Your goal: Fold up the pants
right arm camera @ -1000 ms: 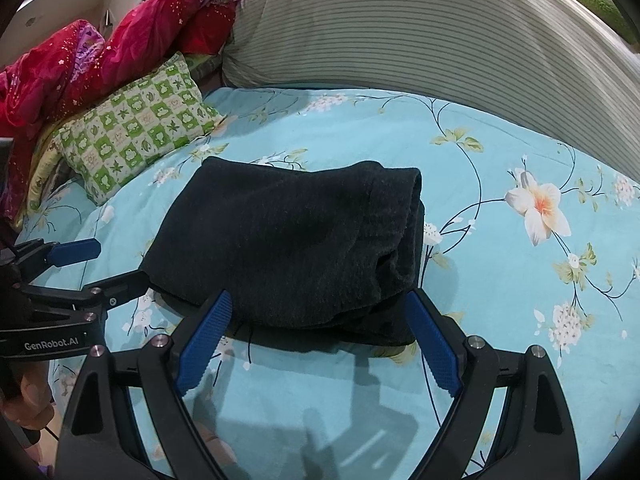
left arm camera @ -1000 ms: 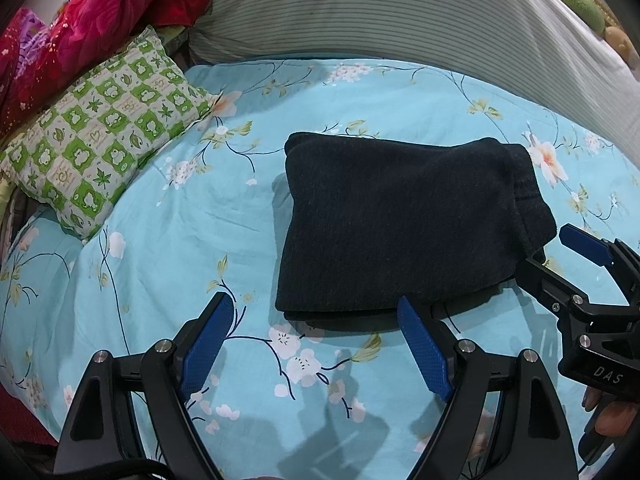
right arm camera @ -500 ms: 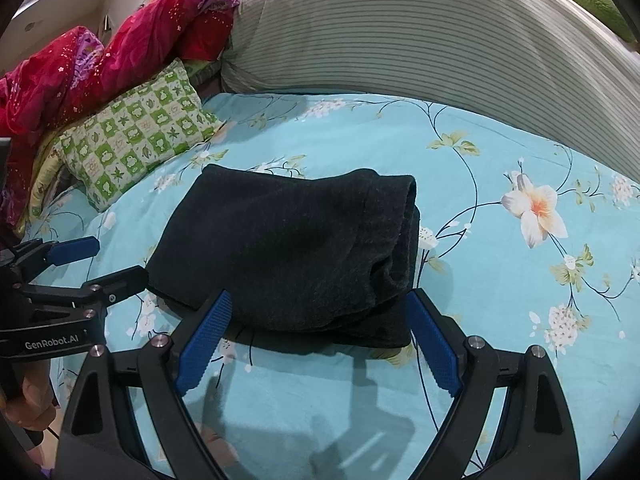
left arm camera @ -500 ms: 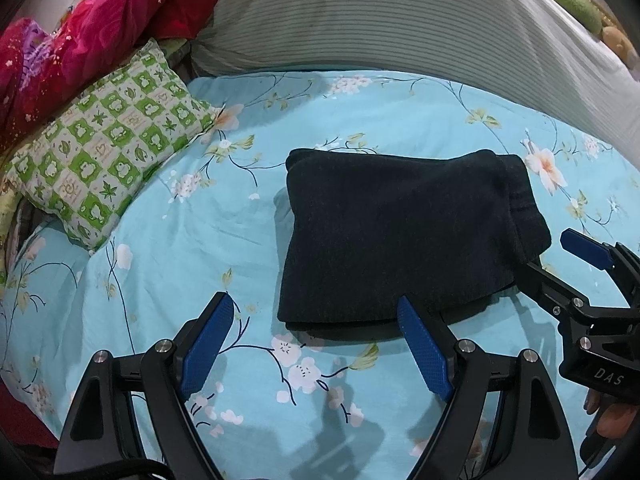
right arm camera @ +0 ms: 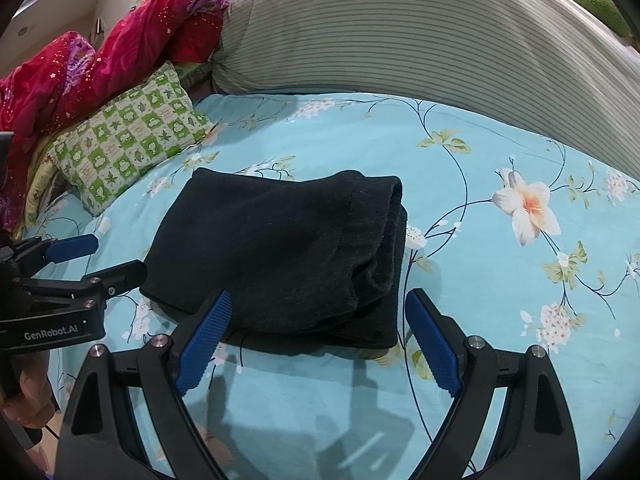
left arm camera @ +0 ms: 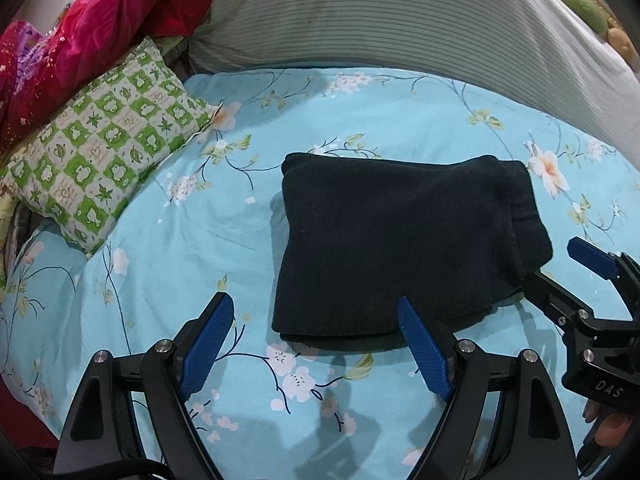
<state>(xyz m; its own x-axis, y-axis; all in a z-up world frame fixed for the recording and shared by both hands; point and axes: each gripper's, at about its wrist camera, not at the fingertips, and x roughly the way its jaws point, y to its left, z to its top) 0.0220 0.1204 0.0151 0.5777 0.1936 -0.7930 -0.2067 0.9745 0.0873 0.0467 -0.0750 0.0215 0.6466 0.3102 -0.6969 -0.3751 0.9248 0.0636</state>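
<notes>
pants (left arm camera: 396, 248) lie folded on the bed; left tool (left arm camera: 316, 332) and right tool (right arm camera: 318, 330) hover near, both spread apart, empty.

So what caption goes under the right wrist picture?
Folded black pants lie on the floral bedsheet ahead of the open right gripper.

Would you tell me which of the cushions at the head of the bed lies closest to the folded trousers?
The green-and-white checked cushion; the striped grey bolster lies farther behind the black trousers.

The black left gripper with blue pads (left arm camera: 316, 344) is spread wide and empty; the matching black right gripper (right arm camera: 318, 340) gapes likewise, a hand (left arm camera: 608, 424) holding its handle.
</notes>
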